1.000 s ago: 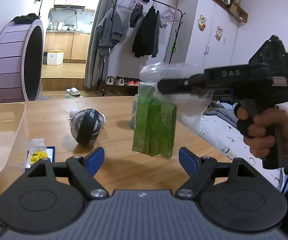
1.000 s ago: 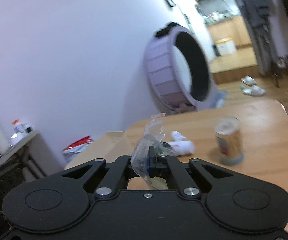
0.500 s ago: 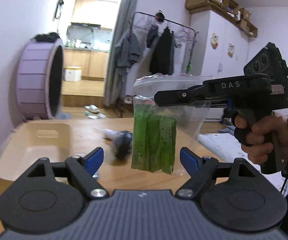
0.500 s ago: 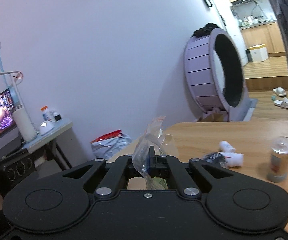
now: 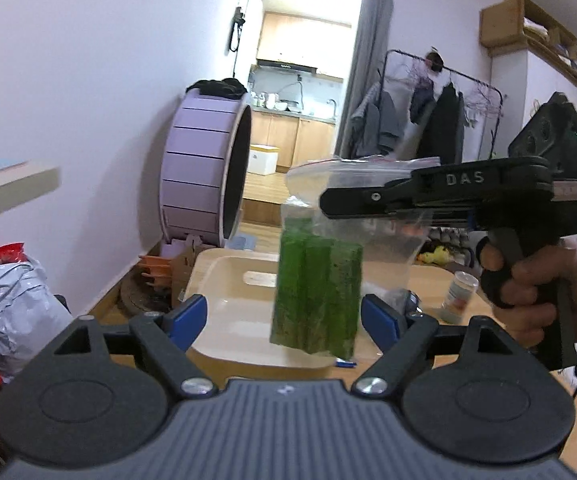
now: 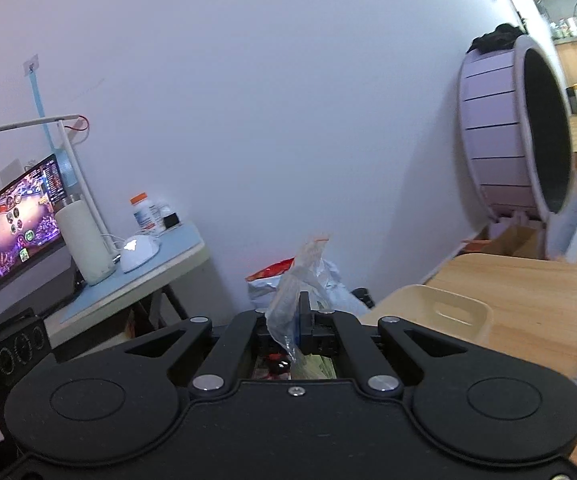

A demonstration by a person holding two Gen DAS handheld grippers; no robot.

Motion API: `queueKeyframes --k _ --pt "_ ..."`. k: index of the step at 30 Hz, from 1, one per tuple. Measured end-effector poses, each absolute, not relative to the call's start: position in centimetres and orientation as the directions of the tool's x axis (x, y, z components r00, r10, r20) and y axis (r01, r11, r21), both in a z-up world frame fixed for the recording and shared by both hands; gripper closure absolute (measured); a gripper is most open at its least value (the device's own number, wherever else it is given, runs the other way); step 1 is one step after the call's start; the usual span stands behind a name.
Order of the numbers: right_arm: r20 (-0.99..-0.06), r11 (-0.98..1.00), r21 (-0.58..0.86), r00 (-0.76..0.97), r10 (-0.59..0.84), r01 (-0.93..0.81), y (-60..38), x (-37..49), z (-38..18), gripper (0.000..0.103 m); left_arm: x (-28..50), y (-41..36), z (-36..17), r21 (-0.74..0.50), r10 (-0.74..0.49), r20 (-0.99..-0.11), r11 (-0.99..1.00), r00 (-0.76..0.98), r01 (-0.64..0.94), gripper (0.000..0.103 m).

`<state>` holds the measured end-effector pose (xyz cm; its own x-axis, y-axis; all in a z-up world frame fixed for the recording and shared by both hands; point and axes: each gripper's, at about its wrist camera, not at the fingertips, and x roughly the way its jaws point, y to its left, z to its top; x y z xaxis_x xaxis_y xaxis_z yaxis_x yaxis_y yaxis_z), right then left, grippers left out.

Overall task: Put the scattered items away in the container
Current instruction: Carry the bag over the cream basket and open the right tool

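1. Right gripper (image 5: 328,204): jaws fully closed, pinching the upper part of a clear zip bag (image 5: 352,216) holding green packets (image 5: 316,300).
2. Zip bag: hangs in the air above the cream container (image 5: 224,280), between the blue fingers (image 5: 186,316) of the left gripper.
3. Left gripper (image 5: 284,320): jaws wide apart, touching nothing.
4. Container: on the wooden table (image 6: 528,292), at its corner.
5. Can (image 5: 458,296): upright on the table, beyond the bag.

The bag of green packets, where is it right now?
In the left wrist view the bag of green packets hangs mid-frame from the shut right gripper, over the cream container.
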<state>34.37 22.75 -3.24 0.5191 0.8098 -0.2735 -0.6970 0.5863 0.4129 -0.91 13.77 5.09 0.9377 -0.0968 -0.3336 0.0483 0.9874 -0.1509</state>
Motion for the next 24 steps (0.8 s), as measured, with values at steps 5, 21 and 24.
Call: queueKeyframes --k 5,21,24 --pt "-0.272 0.548 0.427 0.475 0.837 -0.719 24.7 36.4 -3.2 0.103 -0.8 15.2 5.2 -0.175 -0.065 -0.336 0.985 0.940 0.005 0.020" --pt "-0.417 0.766 0.163 0.660 0.625 -0.622 26.0 39.3 -8.7 0.003 -0.4 15.0 4.1 -0.156 -0.056 -0.379 0.988 0.924 -0.004 0.019" --pt "-0.422 0.773 0.123 0.672 0.609 -0.622 25.5 38.9 -8.1 0.003 -0.3 15.1 3.9 -0.159 -0.059 -0.381 0.987 0.923 -0.002 0.020"
